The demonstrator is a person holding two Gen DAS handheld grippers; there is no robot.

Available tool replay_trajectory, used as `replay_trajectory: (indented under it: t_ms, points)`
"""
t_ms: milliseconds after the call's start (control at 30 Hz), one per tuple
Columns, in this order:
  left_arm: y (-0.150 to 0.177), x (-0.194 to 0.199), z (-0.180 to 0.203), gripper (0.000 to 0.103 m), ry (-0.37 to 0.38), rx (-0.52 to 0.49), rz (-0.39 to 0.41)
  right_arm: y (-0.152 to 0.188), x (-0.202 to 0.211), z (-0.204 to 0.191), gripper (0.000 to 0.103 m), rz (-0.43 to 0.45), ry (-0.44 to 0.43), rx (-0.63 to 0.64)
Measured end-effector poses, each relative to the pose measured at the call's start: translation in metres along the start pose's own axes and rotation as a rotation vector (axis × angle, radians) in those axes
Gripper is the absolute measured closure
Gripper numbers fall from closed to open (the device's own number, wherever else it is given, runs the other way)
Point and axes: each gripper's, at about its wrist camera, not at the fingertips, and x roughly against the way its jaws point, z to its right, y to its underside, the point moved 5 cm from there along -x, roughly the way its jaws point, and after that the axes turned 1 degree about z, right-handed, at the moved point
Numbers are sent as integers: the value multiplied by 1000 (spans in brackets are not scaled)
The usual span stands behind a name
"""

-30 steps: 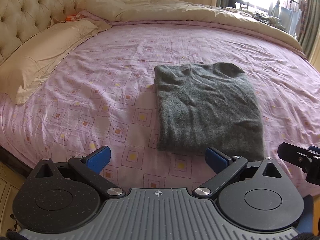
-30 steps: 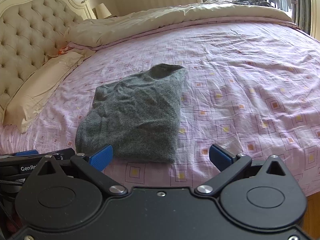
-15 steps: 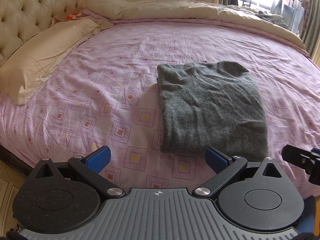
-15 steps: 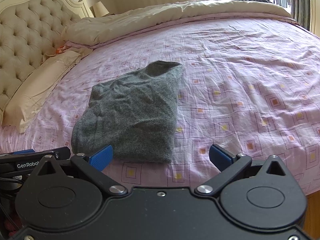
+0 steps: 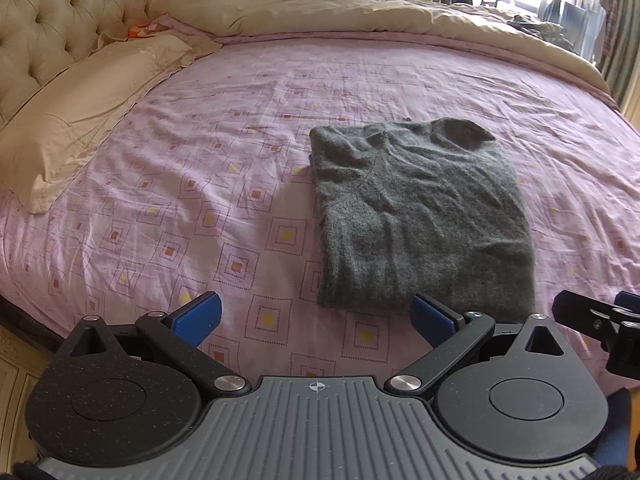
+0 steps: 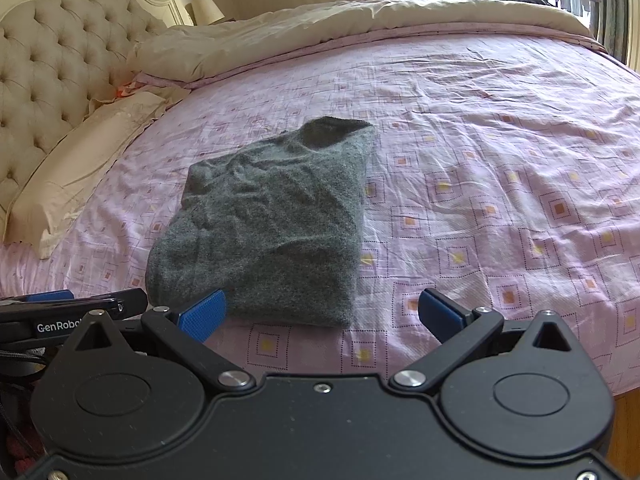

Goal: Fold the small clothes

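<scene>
Folded grey sweater [image 5: 424, 216] lying flat on the pink patterned bed sheet [image 5: 200, 184] — right of centre in the left wrist view. Left gripper [image 5: 314, 316] and right gripper [image 6: 322, 312] at the lower frame edge, fingers spread, holding nothing — cream pillow [image 5: 84, 100] at upper left

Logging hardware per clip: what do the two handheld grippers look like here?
Both grippers are matte black with round speckled housings, silver pivot screws and blue ribbed finger pads. The left gripper has a grey ribbed plate with a small crosshair mark; white "GenRobo" lettering shows on its side in the right wrist view. The right gripper has a smooth black plate.
</scene>
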Motion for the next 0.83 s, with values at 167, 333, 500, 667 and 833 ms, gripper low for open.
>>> replay_trajectory:
  t_ms: [167,333,500,667,833]
  points:
    - [-2,0,-1,1,1,5,-5,-4,0,-3,1,-3,1,13]
    - [-5,-1,-1,1,-2,4,-8,-7,-2,-4,1,-9,-3,16]
    - [-8,-4,0,1,2,5,-14,-9,-4,-4,1,-13,-6,22]
    - [-10,-9,0,1,3,18,-31,-13,-7,-5,1,-21,-9,34]
    - [-12,-13,-1,1,9,17,-38,-15,-10,-5,1,-27,-13,30]
